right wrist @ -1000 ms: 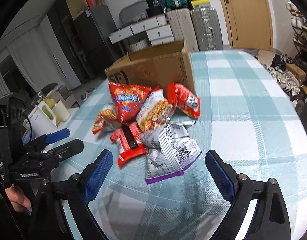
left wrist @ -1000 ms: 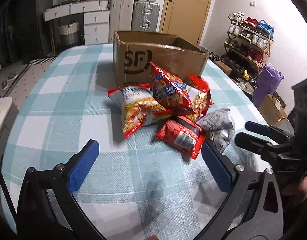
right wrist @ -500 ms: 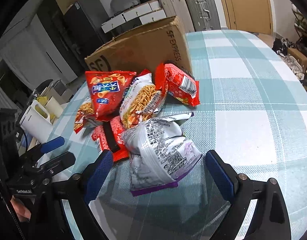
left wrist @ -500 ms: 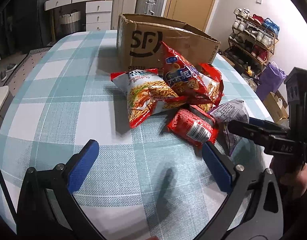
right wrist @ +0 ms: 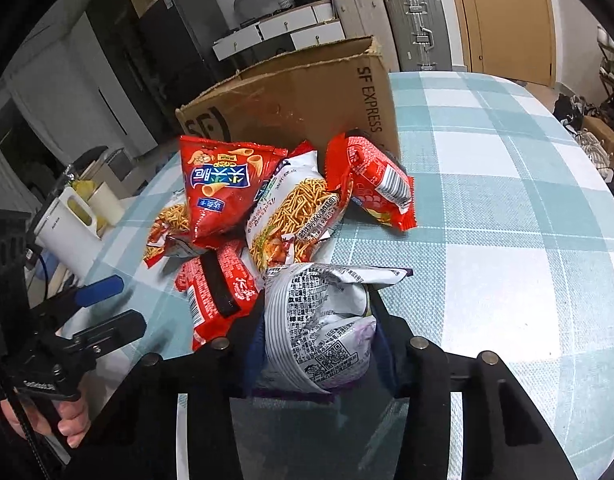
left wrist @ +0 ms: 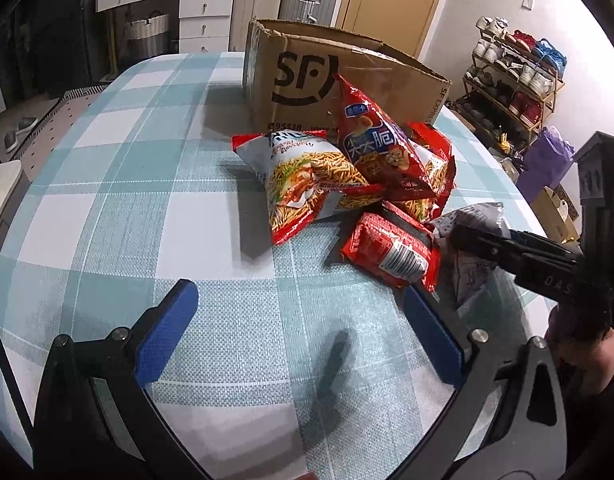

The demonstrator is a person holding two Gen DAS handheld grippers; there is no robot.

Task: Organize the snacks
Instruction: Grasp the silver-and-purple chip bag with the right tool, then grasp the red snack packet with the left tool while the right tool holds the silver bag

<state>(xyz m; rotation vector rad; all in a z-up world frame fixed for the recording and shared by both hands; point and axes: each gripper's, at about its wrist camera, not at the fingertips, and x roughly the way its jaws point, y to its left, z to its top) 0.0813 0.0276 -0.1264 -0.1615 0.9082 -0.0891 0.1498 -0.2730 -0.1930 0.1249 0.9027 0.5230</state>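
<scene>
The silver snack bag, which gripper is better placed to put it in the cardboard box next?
Right. The right gripper is already shut on the silver snack bag, facing the cardboard box. The left gripper is open over bare tablecloth, holding nothing.

My left wrist camera sits low over the checked table (left wrist: 107,216), looking far toward the cardboard box (left wrist: 307,80). My right wrist camera is very near the snack pile (right wrist: 275,216). Both see the box and pile.

Silver snack bag (right wrist: 319,332), crumpled, lies beside red packets (right wrist: 223,192) before cardboard box (right wrist: 299,104).
</scene>
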